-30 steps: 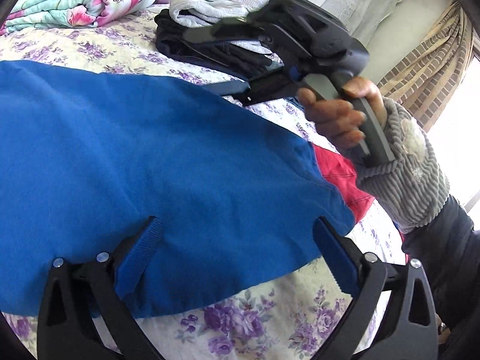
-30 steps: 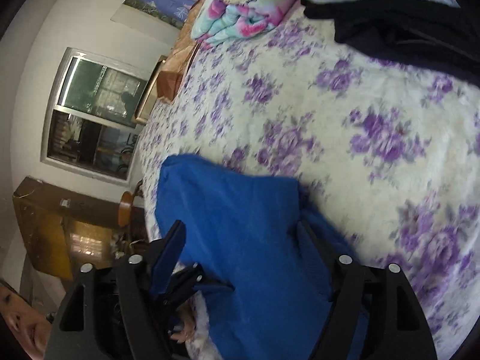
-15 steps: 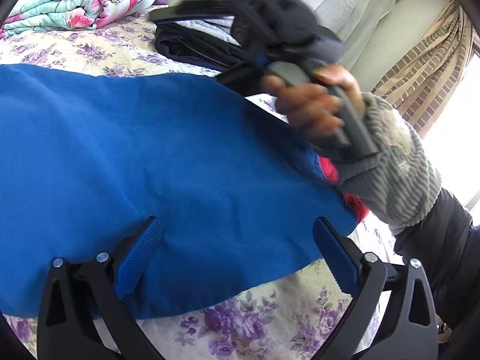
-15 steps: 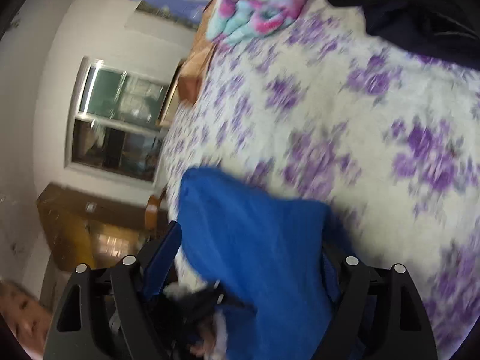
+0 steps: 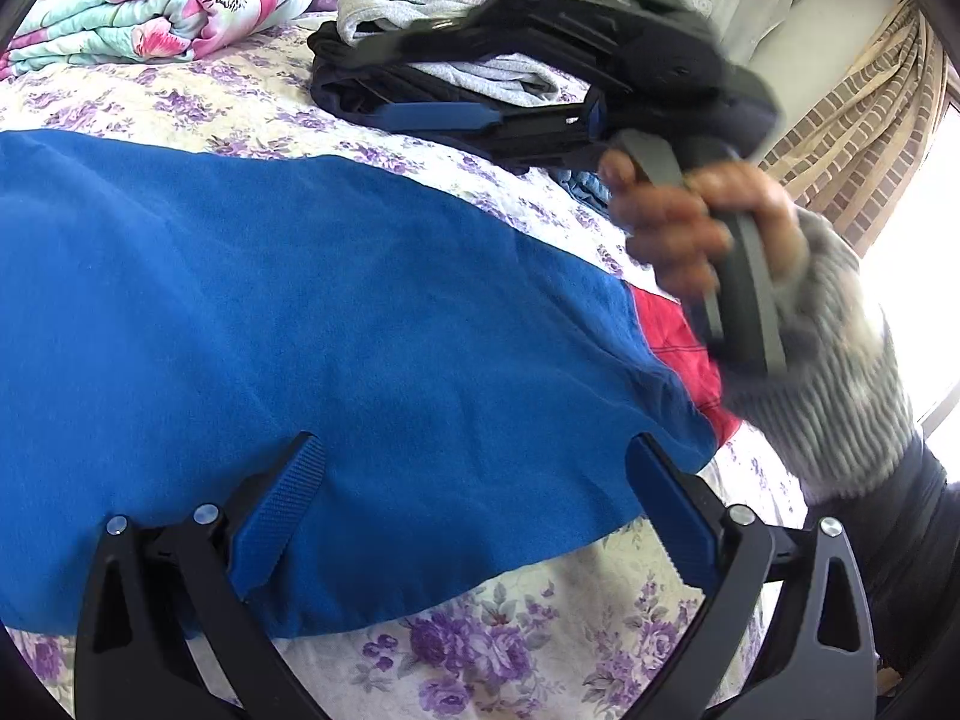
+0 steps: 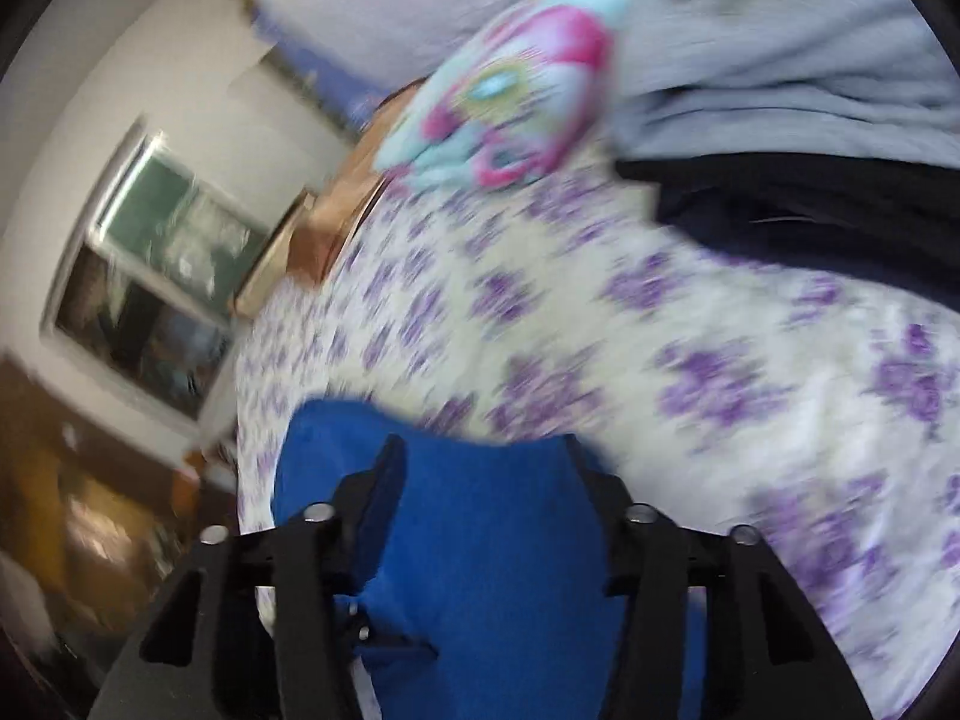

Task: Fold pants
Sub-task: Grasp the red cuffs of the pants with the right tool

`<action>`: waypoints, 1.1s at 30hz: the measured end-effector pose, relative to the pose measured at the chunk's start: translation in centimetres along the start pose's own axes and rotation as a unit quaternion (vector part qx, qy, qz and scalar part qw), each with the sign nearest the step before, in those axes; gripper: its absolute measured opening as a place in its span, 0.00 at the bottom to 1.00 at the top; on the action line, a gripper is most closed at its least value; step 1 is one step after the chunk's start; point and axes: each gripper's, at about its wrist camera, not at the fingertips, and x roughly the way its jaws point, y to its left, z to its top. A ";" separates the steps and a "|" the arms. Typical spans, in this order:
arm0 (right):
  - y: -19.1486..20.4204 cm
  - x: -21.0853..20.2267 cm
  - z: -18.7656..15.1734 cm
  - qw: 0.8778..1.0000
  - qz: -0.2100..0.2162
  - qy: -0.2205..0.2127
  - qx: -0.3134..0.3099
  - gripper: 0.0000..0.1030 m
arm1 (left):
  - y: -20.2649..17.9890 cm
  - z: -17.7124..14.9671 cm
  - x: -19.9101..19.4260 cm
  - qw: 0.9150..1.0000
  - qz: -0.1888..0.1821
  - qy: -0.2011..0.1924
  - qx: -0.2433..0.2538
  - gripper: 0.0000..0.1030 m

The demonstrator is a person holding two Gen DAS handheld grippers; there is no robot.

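Presently, the blue pants (image 5: 312,324) lie spread flat on the flowered bed (image 5: 516,666), filling the left and centre of the left wrist view, with a red part (image 5: 678,342) showing at centre right. The left gripper (image 5: 474,516) hangs over the near hem, jaws wide apart and holding nothing. The right gripper (image 5: 432,78), seen at upper right of that view, is lifted clear of the cloth with jaws apart and empty; its own view is blurred. To fold well, each gripper would best take one corner of the same edge and carry it across evenly. Count: one pair of pants, two grippers, one rolled flowered quilt (image 5: 156,18), one heap of dark and grey clothes (image 5: 390,78).
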 end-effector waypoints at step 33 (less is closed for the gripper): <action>-15.3 -25.0 -31.2 0.803 -0.134 -0.386 0.434 0.35 | -0.8 -0.4 -0.2 0.999 0.032 -0.004 0.020 0.95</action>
